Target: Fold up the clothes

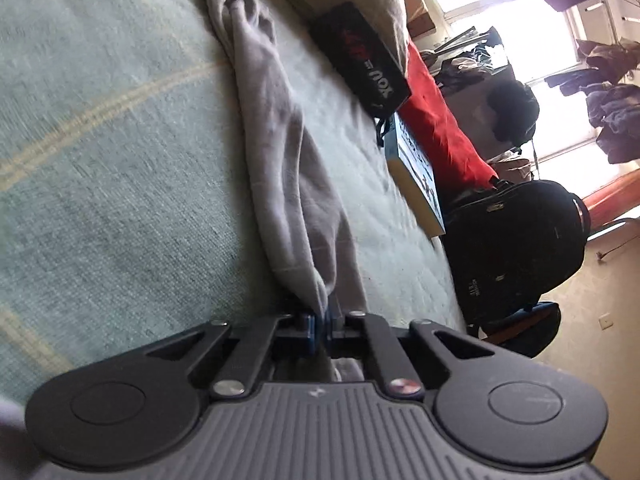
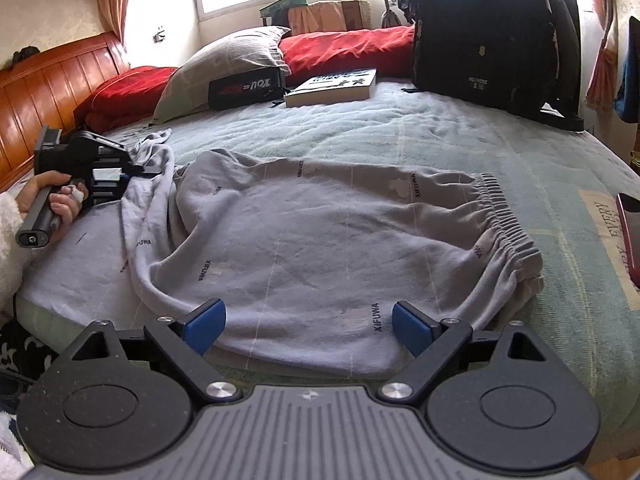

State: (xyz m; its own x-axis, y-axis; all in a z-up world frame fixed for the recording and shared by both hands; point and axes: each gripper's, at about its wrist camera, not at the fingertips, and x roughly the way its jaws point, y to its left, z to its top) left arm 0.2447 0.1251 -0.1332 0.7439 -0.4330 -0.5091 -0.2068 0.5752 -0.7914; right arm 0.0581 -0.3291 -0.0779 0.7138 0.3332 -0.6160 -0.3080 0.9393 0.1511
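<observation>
Grey trousers (image 2: 320, 240) spread on bed (image 2: 460, 136), waistband right, one leg doubled over middle; left gripper (image 1: 320, 326) jaws clenched on leg end, far left, likely to carry fold; right gripper (image 2: 308, 322) jaws released, hovering near edge

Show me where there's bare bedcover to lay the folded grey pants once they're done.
Best bare patch: the bedcover between the grey pants and the book, running right toward the black backpack. Crowded: the far edge with pillow, black pouch and book; the left side, where the left gripper holds a leg; a phone at right.
</observation>
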